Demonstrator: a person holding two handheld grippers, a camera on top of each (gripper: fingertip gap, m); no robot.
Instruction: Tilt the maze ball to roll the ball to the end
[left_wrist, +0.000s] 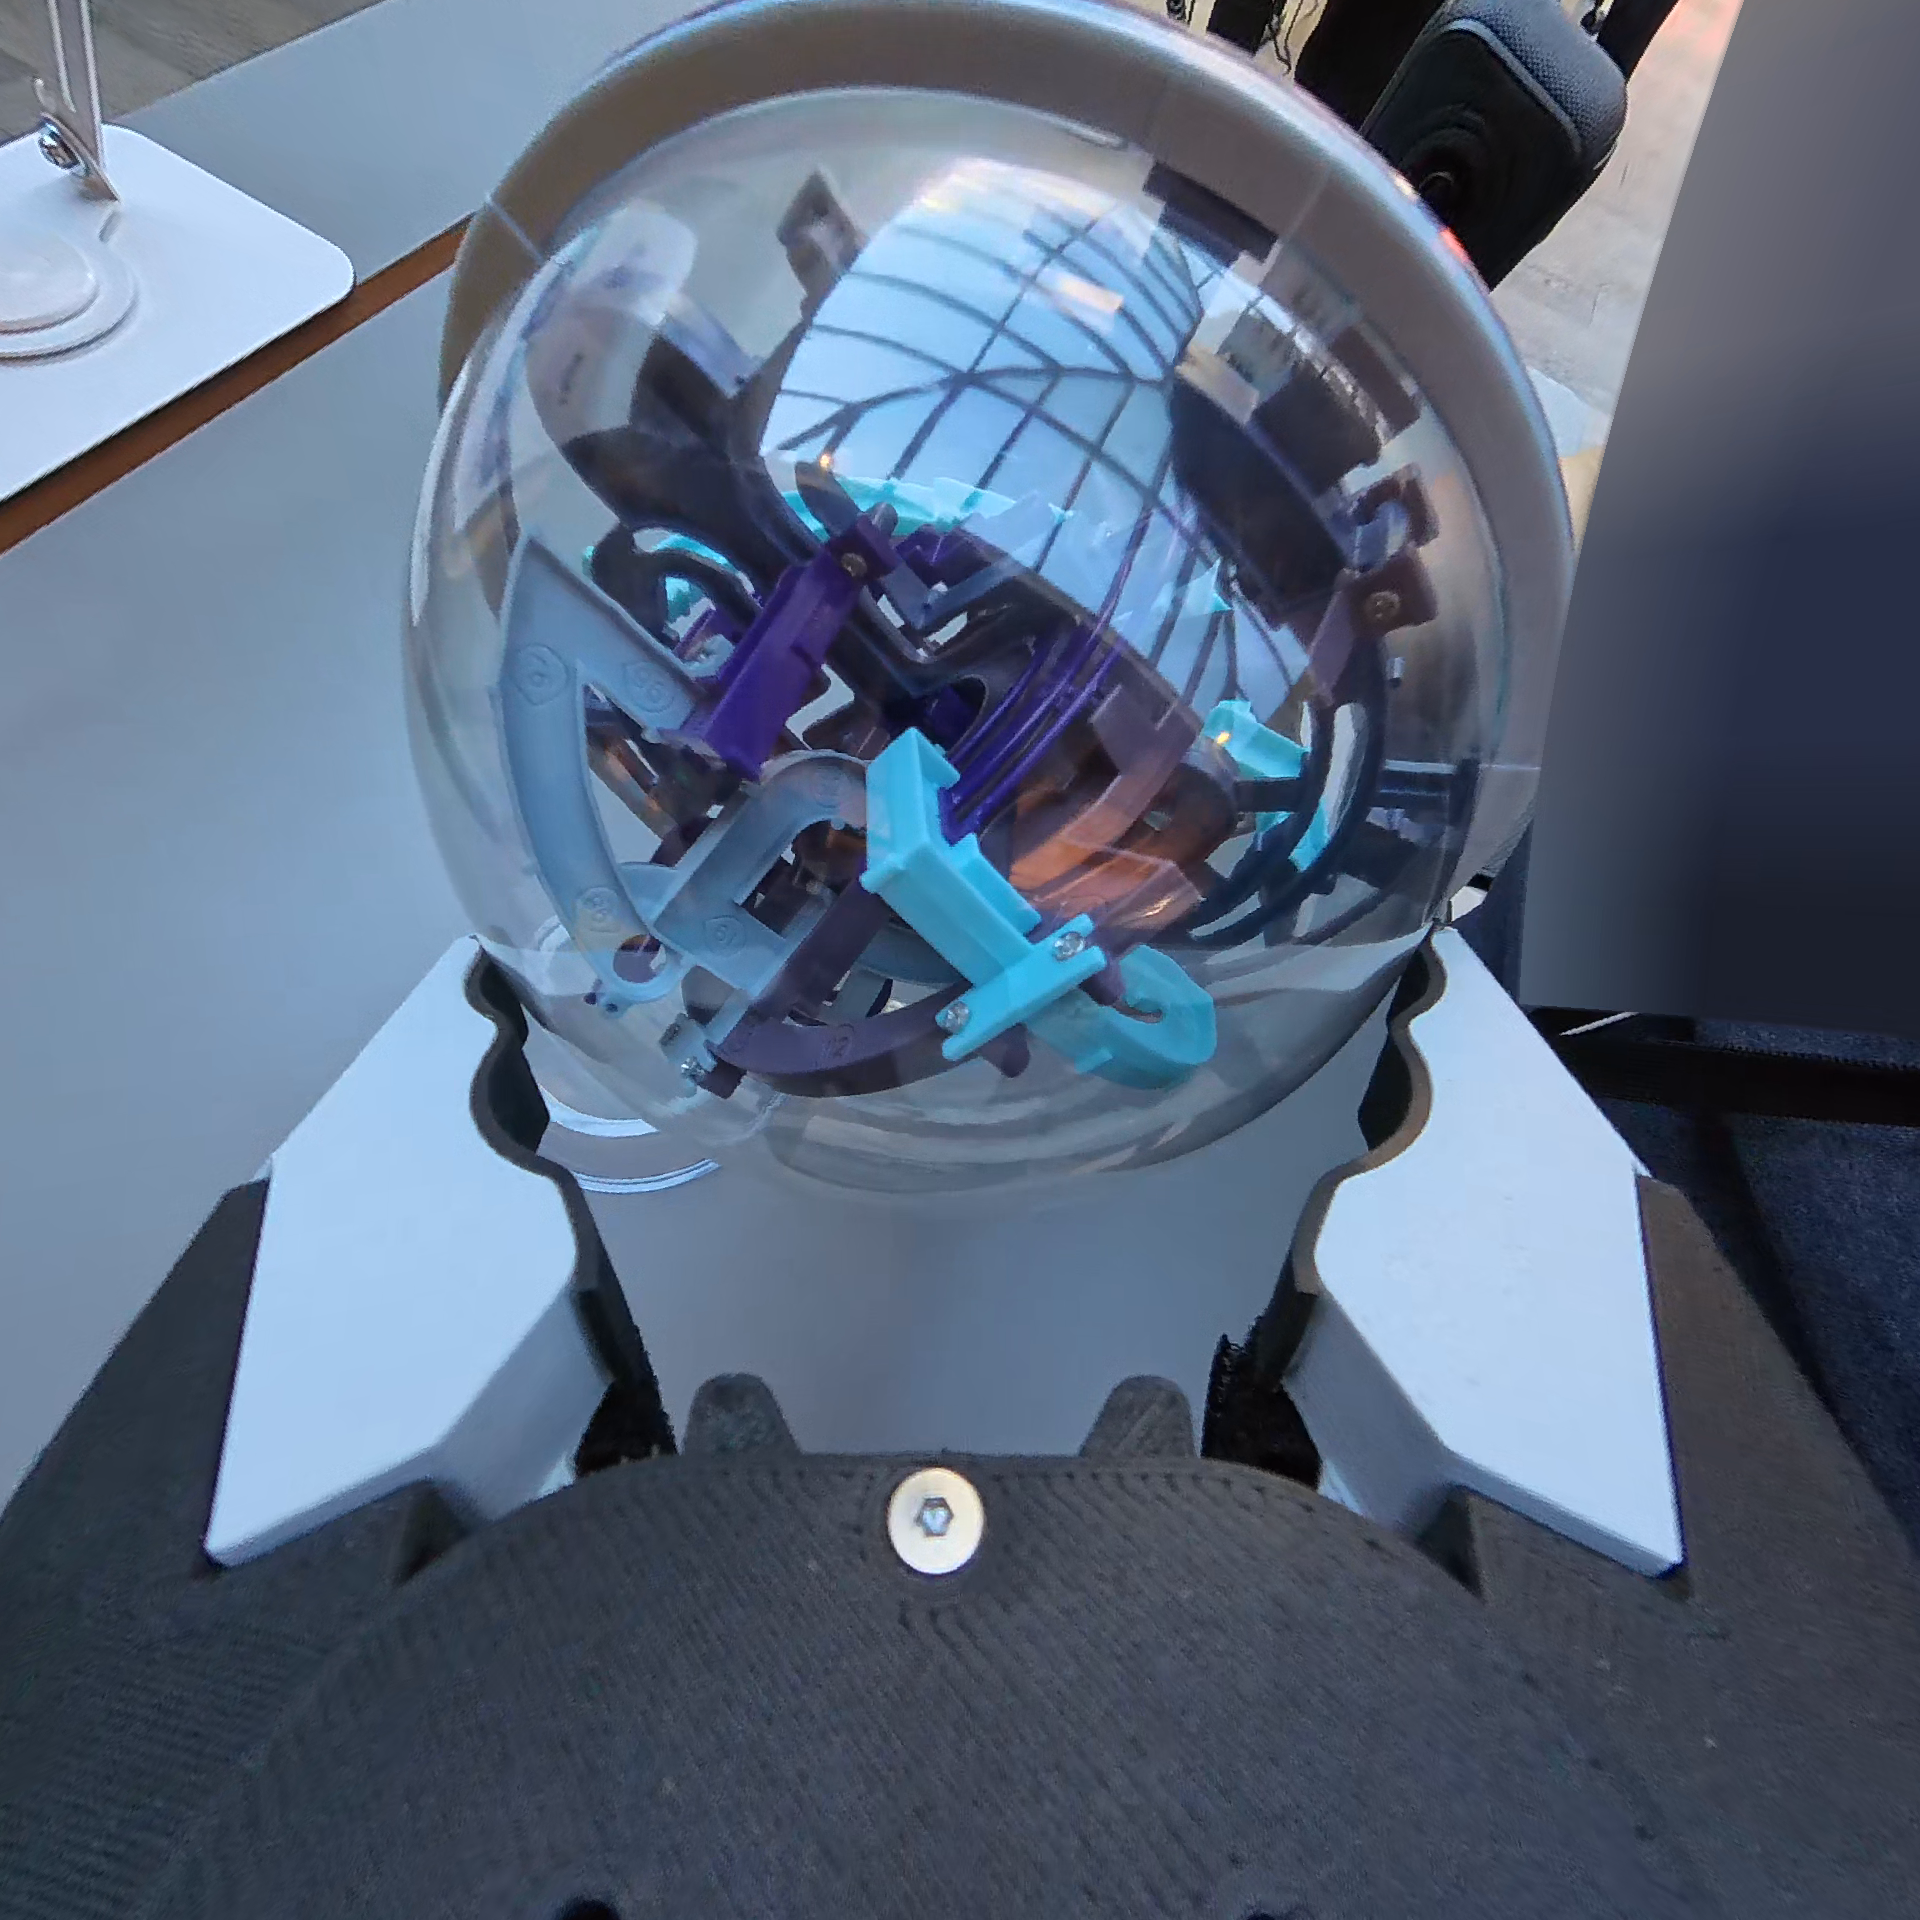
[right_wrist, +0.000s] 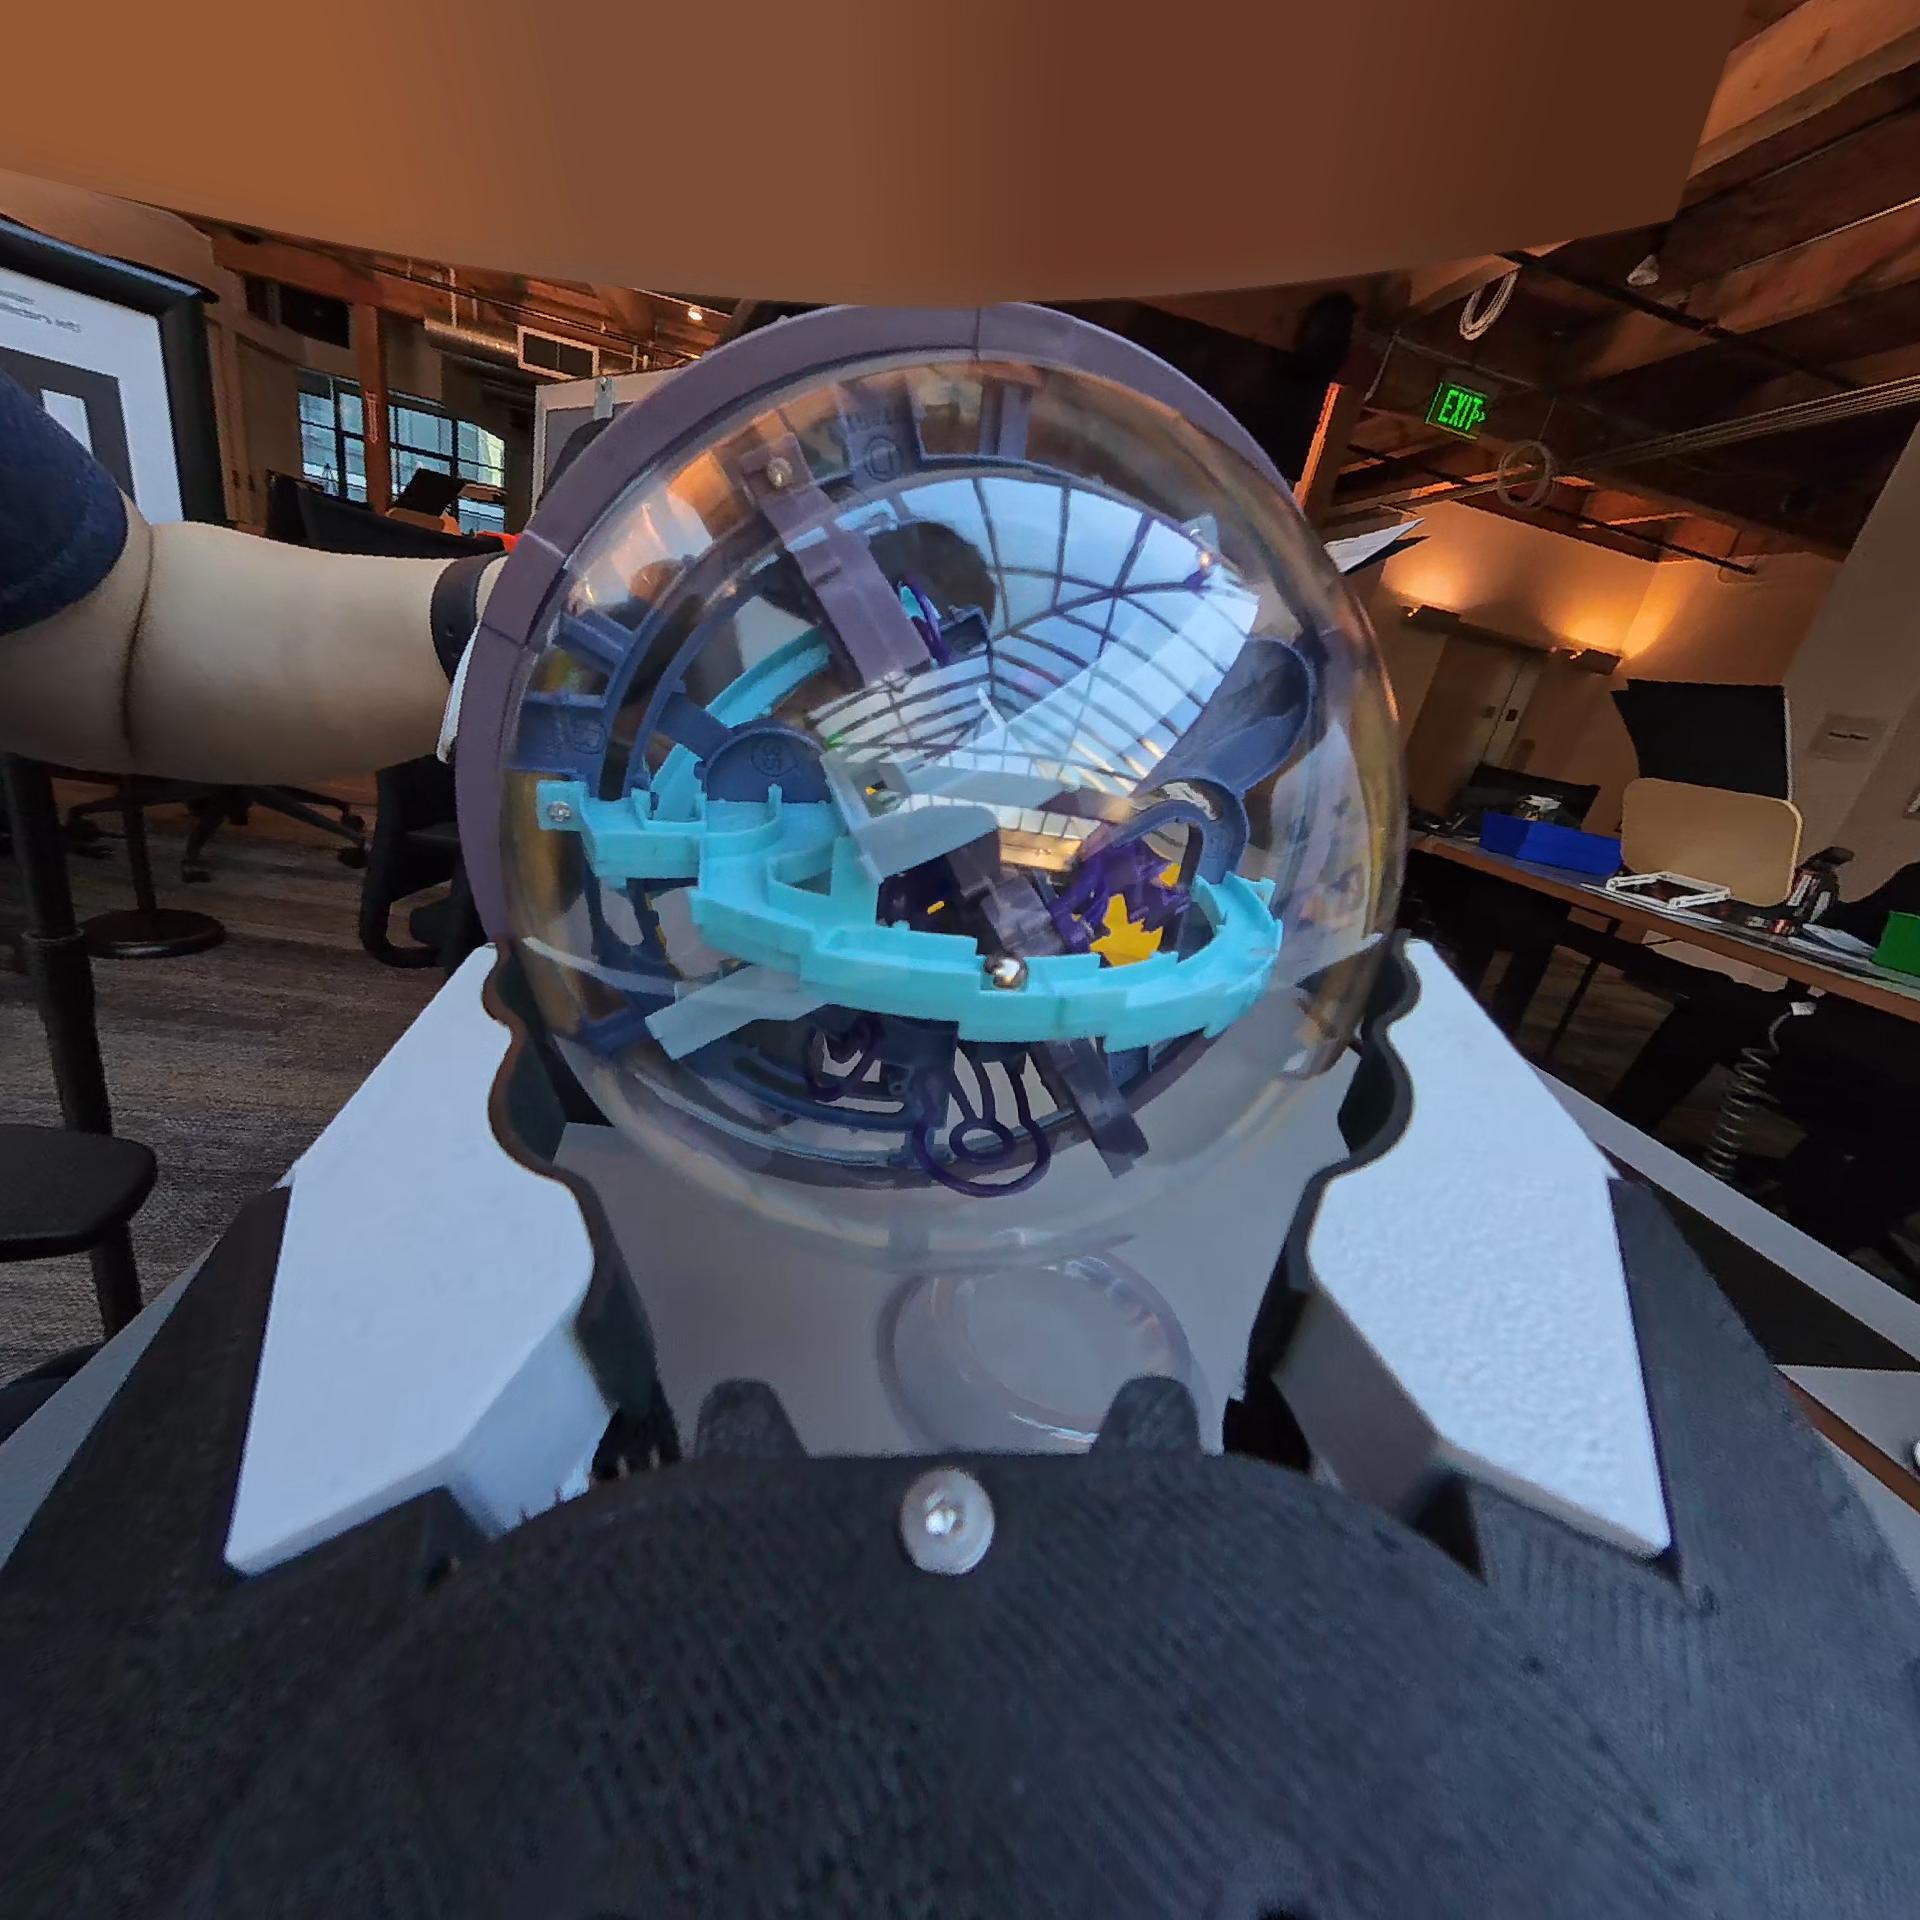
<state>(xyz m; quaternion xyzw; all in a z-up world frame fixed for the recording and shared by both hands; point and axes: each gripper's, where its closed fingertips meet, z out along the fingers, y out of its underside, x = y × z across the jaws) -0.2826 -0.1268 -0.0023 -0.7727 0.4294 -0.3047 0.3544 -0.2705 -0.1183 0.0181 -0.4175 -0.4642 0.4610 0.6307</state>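
Maze ball (left_wrist: 977, 665) (right_wrist: 935, 790) held off the grey table (left_wrist: 208, 675), pinched between both claws. Small steel ball (right_wrist: 1005, 970) sits on the turquoise track (right_wrist: 935, 971), about 6 o'clock of centre. Left gripper (left_wrist: 956, 1029) spread wide, fingertips against the sphere's lower sides at 4 and 8 o'clock. Right gripper (right_wrist: 945, 1049) likewise wide, clasping it. Clear stand ring (right_wrist: 1029, 1351) below. Forearm (right_wrist: 260, 665) at 9 o'clock.

Each camera sits just behind its own jaws and looks forward along the two white fingers, very close to the maze ball (left_wrist: 977, 665), which fills the middle of both frames. The left wrist view tilts downward, taking in grey worktop (left_wrist: 208, 727) at the left of the frame. The right wrist view looks level, past the sphere into an office interior. Both views share the maze ball, seen from opposite sides.
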